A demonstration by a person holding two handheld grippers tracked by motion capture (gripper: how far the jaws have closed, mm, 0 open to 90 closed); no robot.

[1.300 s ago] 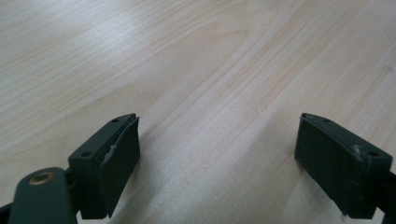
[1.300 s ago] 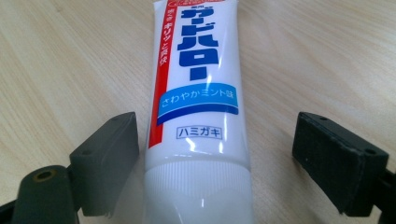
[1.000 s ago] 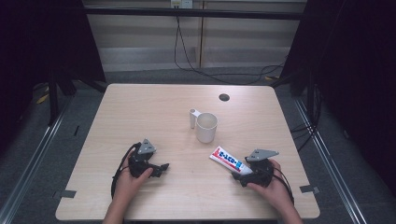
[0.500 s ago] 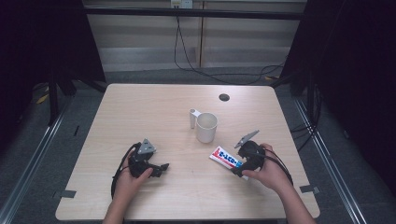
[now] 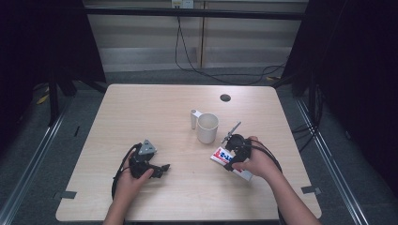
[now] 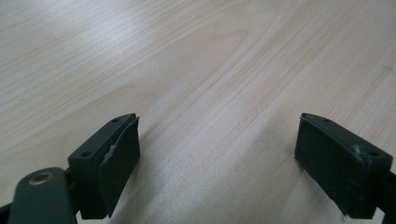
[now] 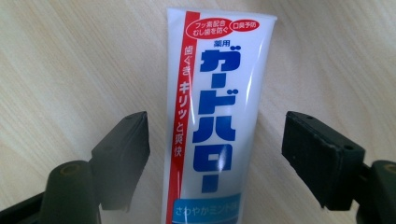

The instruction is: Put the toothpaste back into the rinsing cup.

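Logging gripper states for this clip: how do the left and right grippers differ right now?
The right gripper has its jaws on either side of the toothpaste tube; the left gripper has bare table between its jaws. In the high view the right one sits nearer the mug. Both are open and hold nothing.

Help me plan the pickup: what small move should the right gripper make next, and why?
Probably close the right gripper on the toothpaste tube: its jaws stand open on either side of the tube, which lies flat on the table.
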